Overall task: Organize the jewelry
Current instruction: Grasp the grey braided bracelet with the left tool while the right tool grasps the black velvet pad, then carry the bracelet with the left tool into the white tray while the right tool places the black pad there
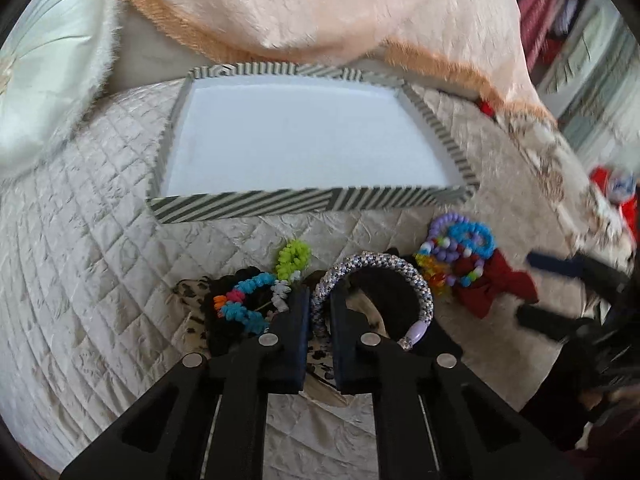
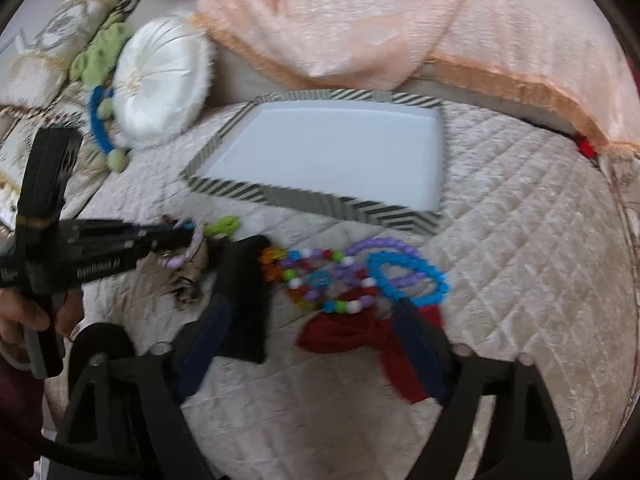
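Note:
A tray [image 1: 312, 200] with a striped rim and a white floor lies on the quilted bed cover [image 1: 100, 240]; nothing is in it. In front of it lies a heap of jewelry. My left gripper [image 1: 320, 300] is shut on a braided white-and-blue bangle [image 1: 376, 262], which arcs off to the right of its fingers. In the right wrist view the tray [image 2: 360, 202] is ahead, and the left gripper [image 2: 188, 238] comes in from the left with the bangle [image 2: 192, 250]. My right gripper [image 2: 314, 308] stands open, straddling a red bow [image 2: 348, 330] and bead bracelets [image 2: 404, 276].
A multicoloured curly band [image 1: 248, 300], a lime green one [image 1: 294, 256] and bead bracelets [image 1: 460, 248] lie near the bangle. A black item [image 2: 244, 300] sits by my right gripper's left finger. A peach blanket [image 2: 400, 20] and a white round cushion [image 2: 160, 80] lie behind the tray.

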Tool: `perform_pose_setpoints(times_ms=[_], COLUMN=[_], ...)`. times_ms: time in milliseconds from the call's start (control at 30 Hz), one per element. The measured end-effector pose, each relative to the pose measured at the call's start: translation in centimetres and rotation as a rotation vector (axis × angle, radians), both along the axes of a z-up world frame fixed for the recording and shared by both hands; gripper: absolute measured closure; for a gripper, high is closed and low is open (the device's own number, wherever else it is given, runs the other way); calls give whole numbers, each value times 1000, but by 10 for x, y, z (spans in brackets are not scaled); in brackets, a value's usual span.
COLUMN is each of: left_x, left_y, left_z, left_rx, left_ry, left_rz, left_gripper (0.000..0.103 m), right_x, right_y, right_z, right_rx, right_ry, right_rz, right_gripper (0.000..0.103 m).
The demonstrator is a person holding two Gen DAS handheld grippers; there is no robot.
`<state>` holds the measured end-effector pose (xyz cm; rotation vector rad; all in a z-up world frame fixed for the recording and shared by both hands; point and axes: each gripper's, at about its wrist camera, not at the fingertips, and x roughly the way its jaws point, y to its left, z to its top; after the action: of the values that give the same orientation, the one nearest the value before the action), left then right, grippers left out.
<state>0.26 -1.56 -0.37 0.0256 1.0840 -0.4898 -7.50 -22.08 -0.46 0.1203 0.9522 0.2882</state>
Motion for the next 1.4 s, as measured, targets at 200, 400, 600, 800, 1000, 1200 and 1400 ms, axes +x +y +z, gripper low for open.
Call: perform_pose_setpoints(times_ms=[200, 400, 600, 800, 1000, 1200, 1400], left_x=[1, 0, -4, 2, 19, 52, 91], left_y=[24, 35, 37, 38, 34, 30, 26], left_z=[15, 23, 25, 30, 35, 32, 16], left_rx=[-44, -53, -31, -46, -47, -37, 1], left_ry=[-1, -22, -30, -34, -44, -43, -29], left_rz=[96, 153, 165, 196, 228, 267, 313], left_gripper=[103, 103, 103, 103, 103, 103, 103], right_x=[3, 22, 17, 1, 14, 50, 101], right_y=[39, 64, 50, 34, 10, -25, -46], right_z=[-14, -45, -50, -6, 28, 36, 17], right_rx=[56, -11, 72, 169, 210, 158, 108], right_ry=[53, 92, 93, 14, -58, -93, -49], right_rz=[102, 114, 105, 130, 82, -27, -86], right_gripper=[29, 43, 90, 91, 91, 91, 91])
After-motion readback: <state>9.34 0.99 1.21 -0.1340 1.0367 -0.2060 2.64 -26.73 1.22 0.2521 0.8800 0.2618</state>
